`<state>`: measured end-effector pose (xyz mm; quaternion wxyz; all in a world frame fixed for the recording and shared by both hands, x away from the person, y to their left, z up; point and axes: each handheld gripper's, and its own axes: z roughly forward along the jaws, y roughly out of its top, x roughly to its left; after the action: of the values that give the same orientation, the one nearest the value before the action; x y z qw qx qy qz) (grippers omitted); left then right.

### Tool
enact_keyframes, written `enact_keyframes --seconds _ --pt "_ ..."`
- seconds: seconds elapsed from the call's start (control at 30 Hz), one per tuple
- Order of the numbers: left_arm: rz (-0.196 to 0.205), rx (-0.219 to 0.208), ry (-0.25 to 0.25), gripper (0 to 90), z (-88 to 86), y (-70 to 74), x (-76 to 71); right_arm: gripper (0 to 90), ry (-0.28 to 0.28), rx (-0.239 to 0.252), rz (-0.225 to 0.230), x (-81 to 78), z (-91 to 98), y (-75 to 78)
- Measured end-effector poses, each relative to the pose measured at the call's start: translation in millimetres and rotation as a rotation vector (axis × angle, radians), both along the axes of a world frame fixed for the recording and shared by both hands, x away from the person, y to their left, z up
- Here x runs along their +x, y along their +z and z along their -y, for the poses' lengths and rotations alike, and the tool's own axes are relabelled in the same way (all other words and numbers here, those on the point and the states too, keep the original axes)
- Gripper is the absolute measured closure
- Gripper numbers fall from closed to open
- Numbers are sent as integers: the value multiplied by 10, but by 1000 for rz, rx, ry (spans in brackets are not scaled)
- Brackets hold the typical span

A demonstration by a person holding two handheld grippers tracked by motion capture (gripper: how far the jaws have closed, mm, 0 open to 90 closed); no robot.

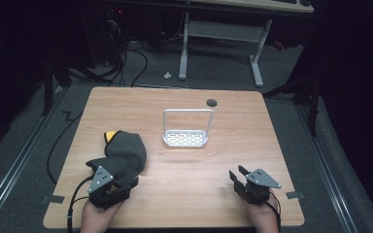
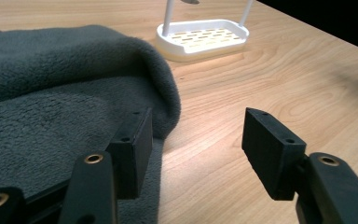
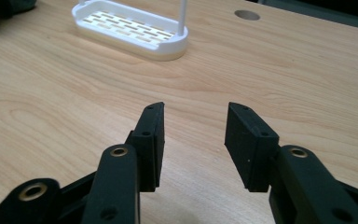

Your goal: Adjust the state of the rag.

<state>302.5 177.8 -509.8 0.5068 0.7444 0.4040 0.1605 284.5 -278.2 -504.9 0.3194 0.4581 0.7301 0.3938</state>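
Observation:
A dark grey fleece cloth [image 1: 124, 150] lies bunched on the left of the wooden table [image 1: 199, 194], with a yellow patch [image 1: 110, 135] showing at its far end. My left gripper [image 1: 128, 180] sits at the cloth's near edge. In the left gripper view the left gripper [image 2: 198, 128] is open: one jaw rests on the fleece cloth [image 2: 51, 93], the other hangs over bare wood, and nothing is between them. My right gripper [image 1: 238, 171] is at the near right of the table. In its own view the right gripper [image 3: 195, 114] stands open over bare wood.
A white slotted rack [image 1: 185, 138] with a tall hoop handle stands empty at mid-table, ahead of both grippers, its rim [image 2: 200, 46] [image 3: 130, 39] low. A round cable hole [image 1: 211, 102] lies behind it. Beyond the table is dark floor with cables and a desk frame [image 1: 221, 34].

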Motion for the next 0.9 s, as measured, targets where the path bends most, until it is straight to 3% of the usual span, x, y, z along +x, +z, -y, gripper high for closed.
enact_keyframes --seconds 0.1,0.53,0.9 --pt "-5 13 2 445 -22 -14 13 626 22 -19 -3 3 -40 -26" --pt "3 27 -1 458 -78 -24 27 593 15 12 -19 22 -71 -41" --pt "29 22 68 475 -250 46 53 594 13 14 -16 17 -38 -33"
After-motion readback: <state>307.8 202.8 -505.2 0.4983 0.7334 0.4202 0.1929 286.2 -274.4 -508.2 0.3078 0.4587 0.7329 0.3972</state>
